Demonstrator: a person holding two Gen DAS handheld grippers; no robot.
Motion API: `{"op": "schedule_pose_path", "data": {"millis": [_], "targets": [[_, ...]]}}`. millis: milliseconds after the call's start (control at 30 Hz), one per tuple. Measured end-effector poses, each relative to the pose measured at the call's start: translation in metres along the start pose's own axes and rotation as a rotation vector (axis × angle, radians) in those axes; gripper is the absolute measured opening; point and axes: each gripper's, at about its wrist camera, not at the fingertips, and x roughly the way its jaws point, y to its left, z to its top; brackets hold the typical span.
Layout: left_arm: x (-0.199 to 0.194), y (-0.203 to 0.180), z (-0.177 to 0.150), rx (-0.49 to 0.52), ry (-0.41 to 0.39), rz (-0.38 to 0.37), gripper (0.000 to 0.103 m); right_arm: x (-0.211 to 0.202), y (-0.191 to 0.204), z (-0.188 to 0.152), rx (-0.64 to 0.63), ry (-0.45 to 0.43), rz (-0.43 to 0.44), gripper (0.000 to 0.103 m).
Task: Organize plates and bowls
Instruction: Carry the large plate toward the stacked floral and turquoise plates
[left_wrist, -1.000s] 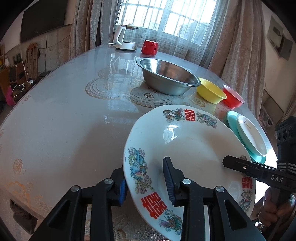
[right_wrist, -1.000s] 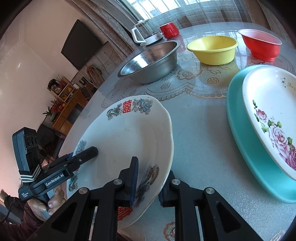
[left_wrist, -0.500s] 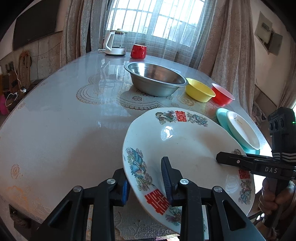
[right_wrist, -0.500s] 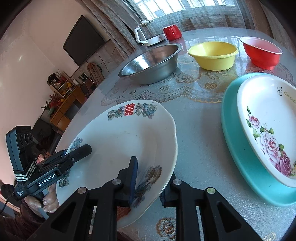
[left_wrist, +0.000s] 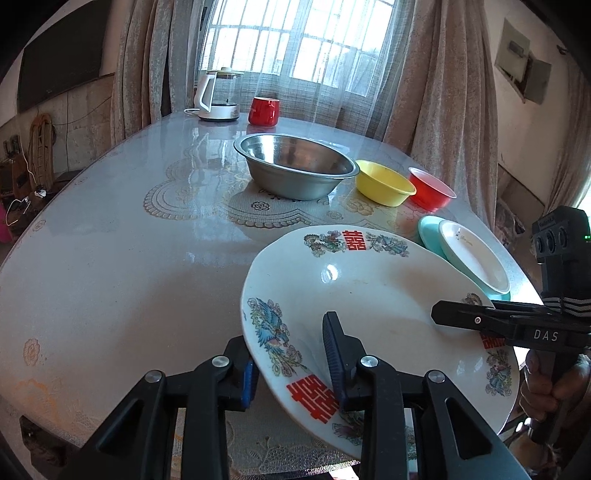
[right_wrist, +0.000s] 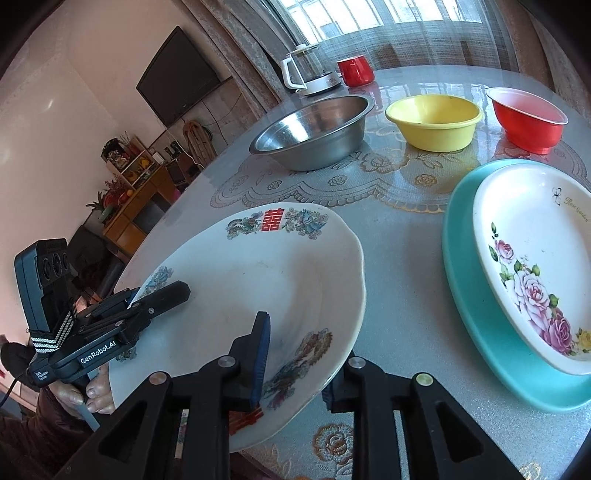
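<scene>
We have raised the decorated plate (left_wrist: 373, 295) off the surface (left_wrist: 129, 258), and it now tilts less. Both views sit higher, so the teal plate (right_wrist: 480, 317) and steel bowl (left_wrist: 295, 166) look farther from us.

A large white plate (left_wrist: 373, 295) with red double-happiness characters and phoenix motifs is tilted above the desk. Beyond sit a steel bowl (left_wrist: 295, 168), yellow bowl (left_wrist: 384, 182), red bowl (left_wrist: 430, 194), and a rose plate (right_wrist: 532, 254) stacked on a teal plate (right_wrist: 480, 314).

The left hand-held gripper (left_wrist: 291, 354) is clamped on the big plate's (left_wrist: 373, 291) rim, one finger above, one below. The right hand-held gripper (right_wrist: 295, 362) grips the opposite rim likewise.
</scene>
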Motion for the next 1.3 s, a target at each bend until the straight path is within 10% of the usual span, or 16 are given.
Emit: {"op": "schedule_pose_path", "data": {"millis": [1300], "targets": [[0.094,-0.177,0.099,0.214,0.046,-0.249,0.032,-0.123,-0.12,0.019,0.182,-0.252,-0.304,0.025]]}}
